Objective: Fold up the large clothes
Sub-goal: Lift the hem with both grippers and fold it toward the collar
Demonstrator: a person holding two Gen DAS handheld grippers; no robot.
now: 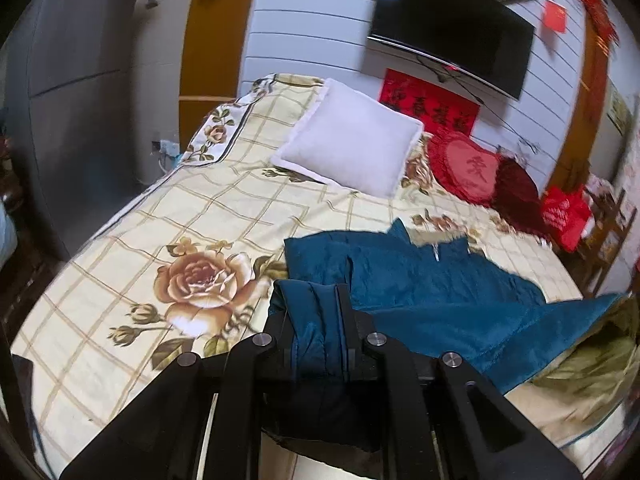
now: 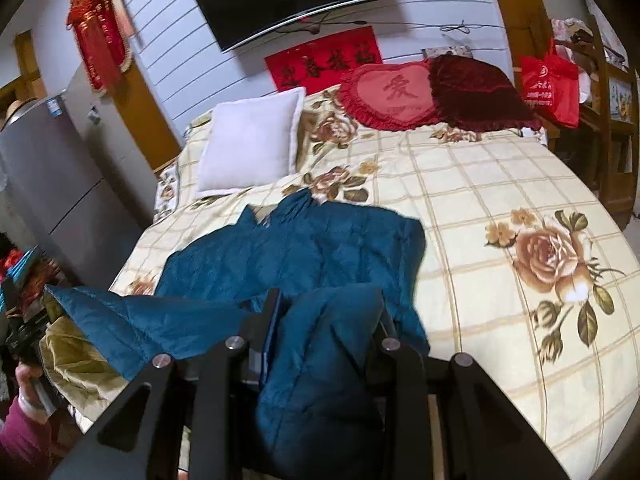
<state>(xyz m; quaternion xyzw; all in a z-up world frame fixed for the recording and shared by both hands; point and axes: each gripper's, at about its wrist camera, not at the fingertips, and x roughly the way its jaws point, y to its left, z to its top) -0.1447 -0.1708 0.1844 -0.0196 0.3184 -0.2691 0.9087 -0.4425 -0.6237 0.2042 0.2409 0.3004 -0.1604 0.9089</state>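
In the left wrist view, the left claw (image 1: 310, 300), black and angular at the lower middle of the frame, pinched a bunched fold of the teal quilted padded jacket (image 1: 432, 280). The rest of the jacket lay spread toward the right on the cream checked bedspread with printed roses (image 1: 160, 220).

In the right wrist view, the right claw (image 2: 326, 312) at lower centre pinched another puffy fold of the jacket (image 2: 288, 252), which stretched toward the frame's left across the bedspread (image 2: 480, 184). A white square pillow (image 2: 250, 144) sat at upper left.

My matt black plastic left claw (image 1: 310, 292) pinches soft quilted teal cloth jacket (image 1: 420, 280); beyond lies smooth printed cotton bedspread (image 1: 160, 220).
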